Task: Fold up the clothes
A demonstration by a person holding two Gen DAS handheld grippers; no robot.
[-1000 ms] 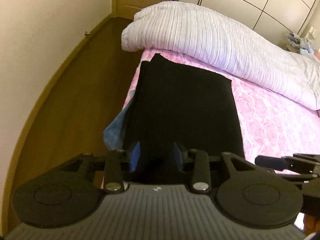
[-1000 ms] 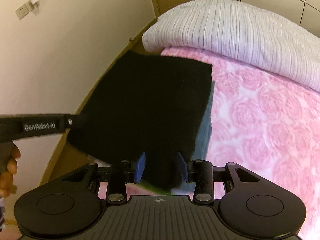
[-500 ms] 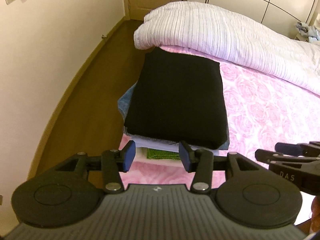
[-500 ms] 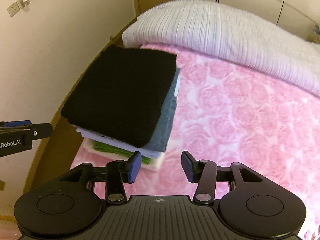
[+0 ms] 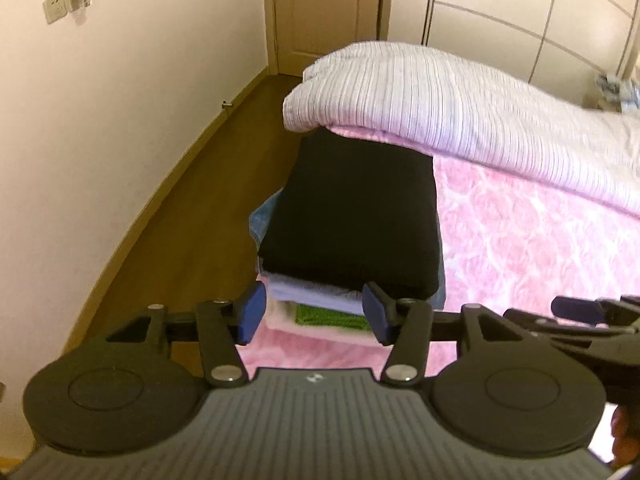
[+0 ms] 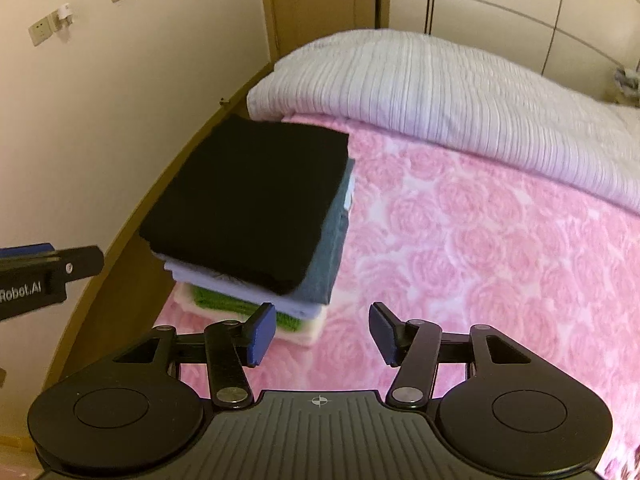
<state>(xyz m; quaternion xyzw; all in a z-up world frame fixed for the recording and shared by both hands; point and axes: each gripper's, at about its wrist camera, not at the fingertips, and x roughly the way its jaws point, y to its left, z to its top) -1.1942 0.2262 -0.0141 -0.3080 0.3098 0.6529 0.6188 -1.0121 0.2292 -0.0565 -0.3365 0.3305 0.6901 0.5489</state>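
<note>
The folded black garment [image 6: 248, 204] lies on top of the stack of folded clothes [image 6: 256, 292] at the edge of the bed [image 6: 480, 240], beside the striped duvet [image 6: 440, 100]. The left gripper [image 5: 314, 316] and the right gripper [image 6: 322, 334] both have their fingers spread and hold nothing. I judge this piece is finished, so the next move calls for finding another garment to fold.

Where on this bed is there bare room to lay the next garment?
The pink rose sheet lies bare between the clothes stack and the striped duvet. The wall-side corner holding the stack is crowded.
</note>
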